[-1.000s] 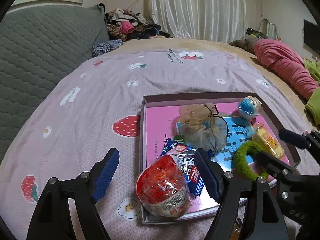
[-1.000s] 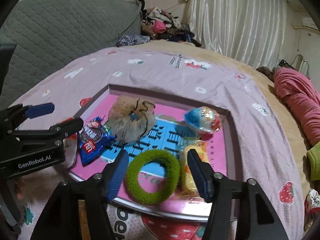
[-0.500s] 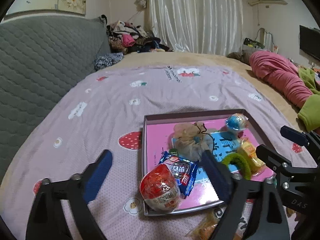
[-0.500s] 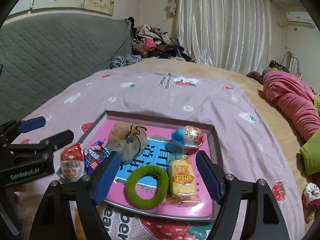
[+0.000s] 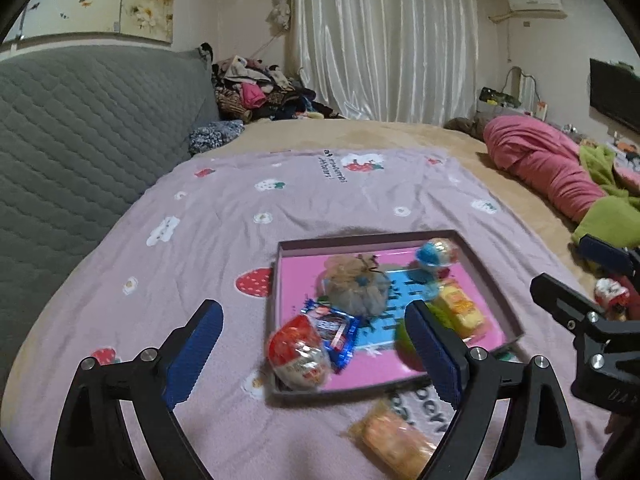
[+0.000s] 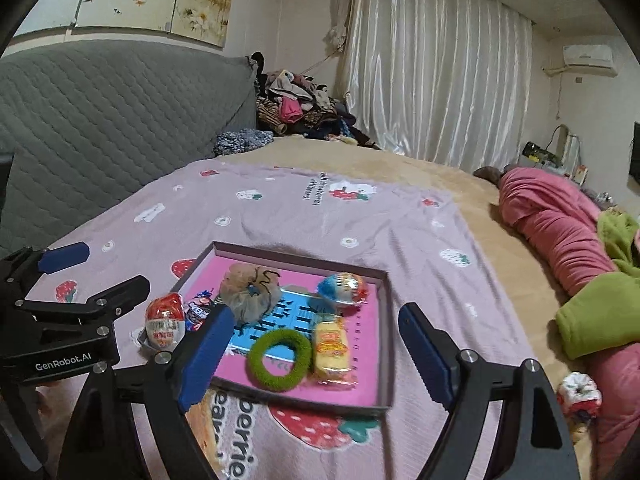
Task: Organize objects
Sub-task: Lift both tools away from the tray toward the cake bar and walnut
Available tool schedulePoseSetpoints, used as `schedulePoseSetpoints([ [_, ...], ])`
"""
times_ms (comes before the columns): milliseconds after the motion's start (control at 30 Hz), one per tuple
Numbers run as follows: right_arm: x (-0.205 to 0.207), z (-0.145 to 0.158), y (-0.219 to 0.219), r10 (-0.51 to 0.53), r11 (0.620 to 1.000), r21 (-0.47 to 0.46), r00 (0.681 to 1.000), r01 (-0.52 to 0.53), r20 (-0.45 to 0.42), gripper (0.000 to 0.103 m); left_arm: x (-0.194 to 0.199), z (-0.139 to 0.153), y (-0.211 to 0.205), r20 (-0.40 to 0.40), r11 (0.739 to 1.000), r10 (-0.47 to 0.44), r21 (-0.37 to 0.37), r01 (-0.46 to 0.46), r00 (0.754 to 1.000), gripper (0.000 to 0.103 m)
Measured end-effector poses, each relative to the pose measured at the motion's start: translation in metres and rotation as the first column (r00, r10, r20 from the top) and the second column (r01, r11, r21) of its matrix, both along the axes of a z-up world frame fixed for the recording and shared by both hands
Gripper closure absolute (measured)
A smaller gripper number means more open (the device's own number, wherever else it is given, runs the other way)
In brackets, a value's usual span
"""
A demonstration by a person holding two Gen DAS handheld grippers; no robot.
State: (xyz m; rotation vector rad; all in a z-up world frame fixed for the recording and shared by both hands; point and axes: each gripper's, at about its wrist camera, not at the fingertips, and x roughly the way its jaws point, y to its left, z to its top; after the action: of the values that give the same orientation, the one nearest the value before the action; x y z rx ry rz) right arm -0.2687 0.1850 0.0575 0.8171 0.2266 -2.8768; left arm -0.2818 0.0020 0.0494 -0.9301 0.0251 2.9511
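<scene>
A shallow square tray [image 6: 384, 344] with a pink floor is seen lying flat on a lilac bedspread [image 6: 280, 216] printed with strawberries, and everything else is placed here by reference to that tray. Inside it, at the near edge, a green hair ring [image 6: 279, 359] is laid flat, and just beside it, toward the right wall, a yellow snack packet [image 6: 333, 345] is set with its long axis running from the near wall toward the far wall. Toward the far right corner a blue-and-white wrapped egg [image 6: 343, 288] is found, its long axis lying roughly across the tray. Near the middle of the far half a beige mesh pouch [image 6: 250, 294] is heaped, gathered by a dark cord. At the near left corner a red-and-white wrapped egg [image 5: 298, 354] is propped on the rim, tilted, and a blue candy wrapper [image 5: 334, 330] is laid just beside it, inside the tray. Outside the tray, just in front of its near wall, an orange packet [image 5: 394, 442] is left on the bedspread, blurred. The left gripper [image 5: 316, 354] is held above the near left corner with its jaws wide apart; the red egg is framed between them but not touched. The right gripper [image 6: 316, 354] is held above the near edge, its jaws having just been opening and now well apart, with the hair ring and yellow packet seen between them, untouched.
</scene>
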Motion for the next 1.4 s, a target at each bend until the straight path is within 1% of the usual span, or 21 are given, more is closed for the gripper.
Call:
schedulePoseSetpoints([
  [200, 0.025, 0.021, 0.008, -0.009, 1.0, 0.005, 1.0, 0.009, -0.003, 0.019, 0.03, 0.016, 0.009, 0.014, 1.0, 0.003, 0.023, -0.003, 1.0, 0.01],
  [367, 0.049, 0.037, 0.013, -0.016, 1.0, 0.014, 1.0, 0.016, -0.018, 0.018, 0.054, 0.035, 0.015, 0.006, 1.0, 0.028, 0.003, -0.028, 1.0, 0.01],
  [567, 0.079, 0.056, 0.019, -0.024, 0.999, 0.027, 0.999, 0.025, -0.034, 0.015, 0.085, 0.055, 0.027, -0.007, 1.0, 0.018, -0.024, -0.018, 1.0, 0.01],
  [867, 0.122, 0.072, 0.044, -0.062, 0.997, 0.04, 0.998, 0.064, -0.031, 0.014, 0.119, 0.071, 0.044, 0.007, 1.0, 0.0, -0.029, 0.0, 1.0, 0.01],
  [1100, 0.141, 0.065, 0.065, -0.098, 0.995, 0.03, 0.995, 0.098, -0.004, 0.011, 0.138, 0.07, 0.057, 0.012, 0.998, -0.012, -0.06, 0.013, 1.0, 0.01],
  [1400, 0.153, 0.036, 0.075, -0.107, 0.994, 0.023, 0.993, 0.106, 0.046, 0.011, 0.138, 0.043, 0.061, 0.068, 0.998, -0.006, -0.063, 0.01, 0.998, 0.01],
])
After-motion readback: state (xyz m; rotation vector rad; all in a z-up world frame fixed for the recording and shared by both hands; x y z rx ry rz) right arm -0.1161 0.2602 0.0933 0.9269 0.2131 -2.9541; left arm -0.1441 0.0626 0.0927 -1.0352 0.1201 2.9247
